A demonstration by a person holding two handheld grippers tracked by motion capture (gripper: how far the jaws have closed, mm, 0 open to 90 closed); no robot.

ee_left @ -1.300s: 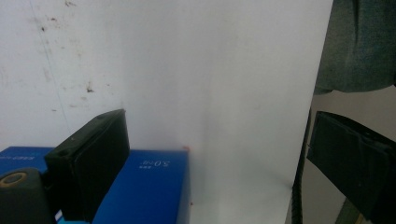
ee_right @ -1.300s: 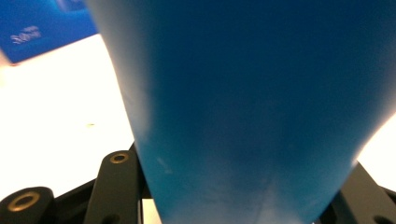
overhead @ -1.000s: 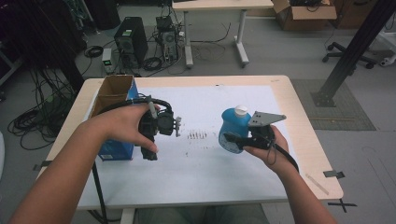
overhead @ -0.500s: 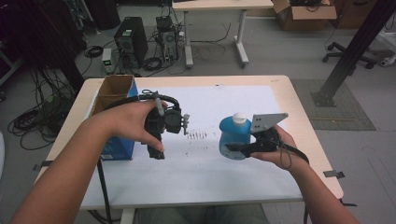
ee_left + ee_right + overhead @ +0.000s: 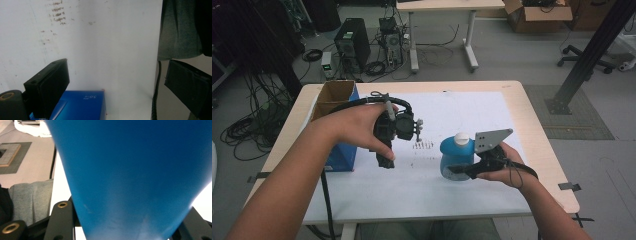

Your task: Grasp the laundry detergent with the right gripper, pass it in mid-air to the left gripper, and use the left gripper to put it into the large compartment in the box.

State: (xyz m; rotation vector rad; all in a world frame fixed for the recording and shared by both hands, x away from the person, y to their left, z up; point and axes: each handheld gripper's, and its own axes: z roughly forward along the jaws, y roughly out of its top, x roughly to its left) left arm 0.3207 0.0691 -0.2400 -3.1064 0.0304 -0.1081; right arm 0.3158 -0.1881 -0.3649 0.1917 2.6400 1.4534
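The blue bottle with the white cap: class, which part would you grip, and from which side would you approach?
Grip the blue bottle across its lower body, coming in level from its right. It stands upright on the white sheet, its body wide below and narrowing to the white cap, so the lower flanks give the jaws broad faces. The right gripper holds it there, jaws clamped on either side.

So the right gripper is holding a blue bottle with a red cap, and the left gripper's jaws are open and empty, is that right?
Not quite: the blue bottle in the right gripper has a white cap, not red, as the high view shows. The left gripper is indeed open and empty.
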